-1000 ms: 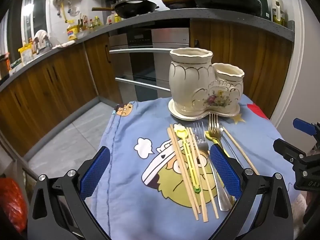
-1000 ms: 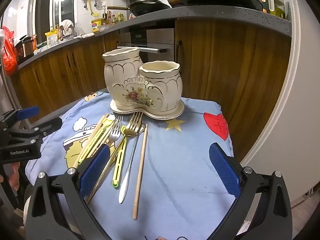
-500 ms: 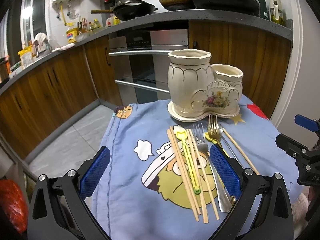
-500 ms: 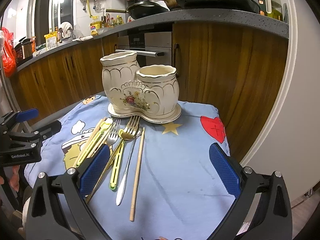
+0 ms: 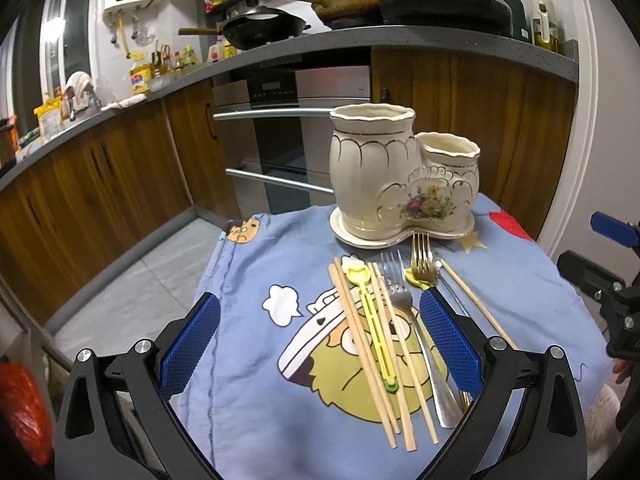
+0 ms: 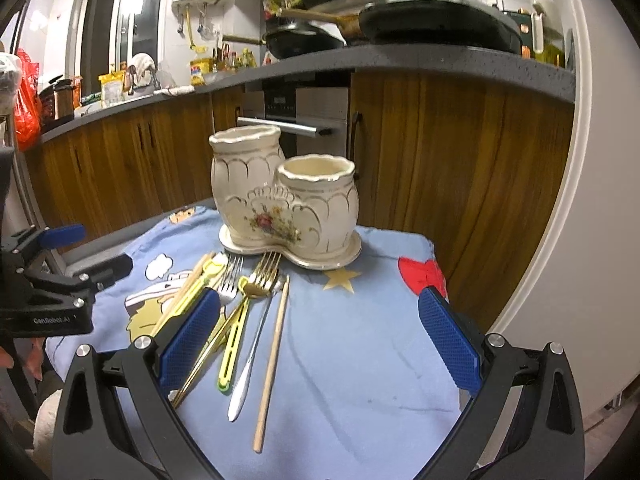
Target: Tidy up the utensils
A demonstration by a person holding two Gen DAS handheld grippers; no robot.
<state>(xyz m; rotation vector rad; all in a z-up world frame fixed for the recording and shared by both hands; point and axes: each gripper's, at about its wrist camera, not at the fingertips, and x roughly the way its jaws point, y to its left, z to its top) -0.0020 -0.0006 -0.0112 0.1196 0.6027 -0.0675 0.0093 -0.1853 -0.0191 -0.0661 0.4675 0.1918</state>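
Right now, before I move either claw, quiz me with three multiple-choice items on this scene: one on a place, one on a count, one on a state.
1. Where do the utensils lie?
A. in the holder
B. on the blue cloth
C. on the counter

2. How many cups has the ceramic holder?
A. one
B. two
C. four

3. How do both claws stand?
A. open, empty
B. shut on a fork
C. shut on chopsticks

Key: B, they lie flat on the blue cloth; B, a tall cup and a short one, joined; A, left claw and right claw gape, holding nothing.

Glossy ceramic holder (image 5: 404,184), matt cotton cloth (image 5: 280,272), wooden chopsticks (image 5: 360,332), shiny metal forks (image 6: 264,276)
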